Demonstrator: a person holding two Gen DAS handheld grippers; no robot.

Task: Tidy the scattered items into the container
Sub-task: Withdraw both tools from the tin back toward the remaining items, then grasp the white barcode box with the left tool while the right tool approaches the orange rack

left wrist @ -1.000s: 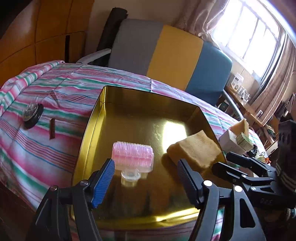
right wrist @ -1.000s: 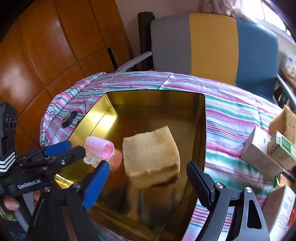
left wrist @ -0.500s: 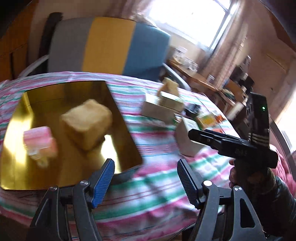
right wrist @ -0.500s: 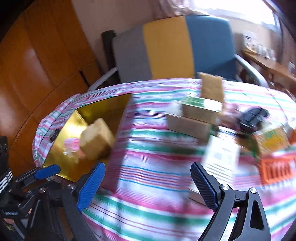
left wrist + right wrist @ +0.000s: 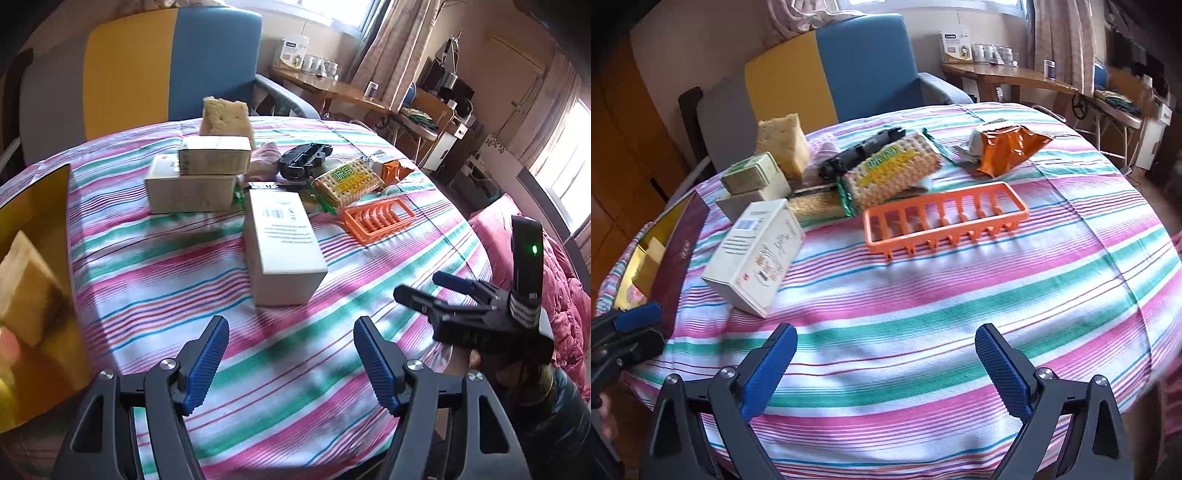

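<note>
The gold tin [image 5: 44,206] sits at the table's left with a sponge [image 5: 26,280] inside; it also shows in the right wrist view [image 5: 655,230]. Scattered on the striped cloth are a white box [image 5: 282,243] [image 5: 757,254], an orange rack [image 5: 378,218] [image 5: 945,218], a cracker pack [image 5: 347,182] [image 5: 890,173], an orange snack bag [image 5: 1008,147], a black object [image 5: 304,158], stacked boxes [image 5: 195,177] and another sponge [image 5: 225,118]. My left gripper [image 5: 291,354] is open and empty over the cloth near the white box. My right gripper [image 5: 886,365] is open and empty in front of the rack.
A grey, yellow and blue chair [image 5: 166,62] stands behind the round table. A wooden side table [image 5: 1008,74] with jars is by the window. A pink bed [image 5: 517,236] lies to the right. My right gripper also shows in the left wrist view [image 5: 436,284].
Both grippers have swung right, away from the tin, towards the scattered items. The tin with the sponge and pink roller has slid to the left edge of both views. Both stay open.
</note>
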